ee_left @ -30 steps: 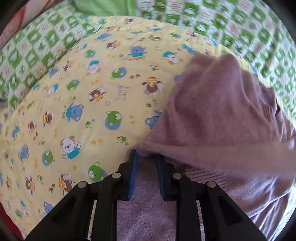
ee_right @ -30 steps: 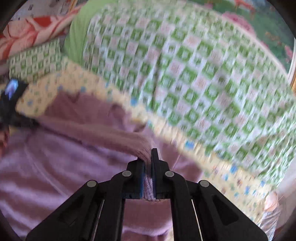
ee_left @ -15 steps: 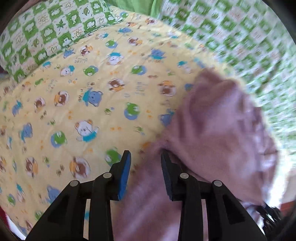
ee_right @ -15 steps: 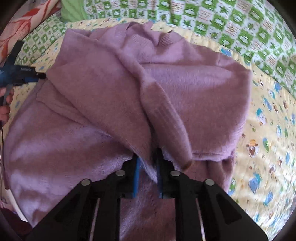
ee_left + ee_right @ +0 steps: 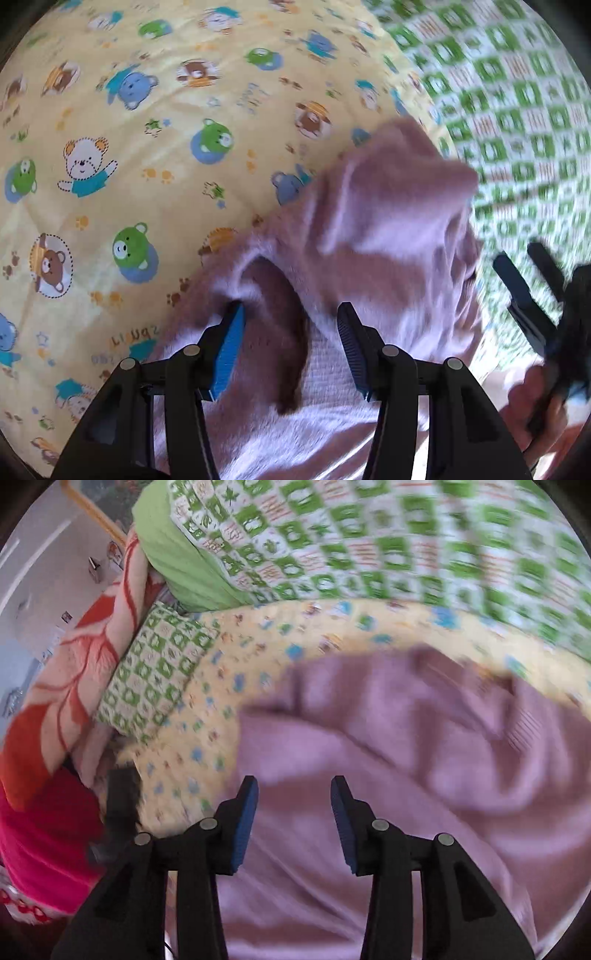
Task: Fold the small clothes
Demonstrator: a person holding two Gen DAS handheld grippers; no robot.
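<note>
Room on the yellow sheet, pillows in the way

We see lots of flat yellow bear sheet (image 5: 155,155) to the left of the purple sweater (image 5: 388,229); far off, the green checked quilt (image 5: 388,542) and a checked pillow (image 5: 155,675) pile up and block us.

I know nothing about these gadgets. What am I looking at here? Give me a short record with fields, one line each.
garment: purple knitted sweater, lying folded over on itself
surface: yellow bear-print quilt, with a green checked blanket beyond it
left gripper: jaws have just been opening; sweater fabric lies between them, not pinched
right gripper: jaws have just been opening, apart over the sweater, nothing clamped
other bedding: red-and-pink patterned blanket at the side
picture quality: blurred
</note>
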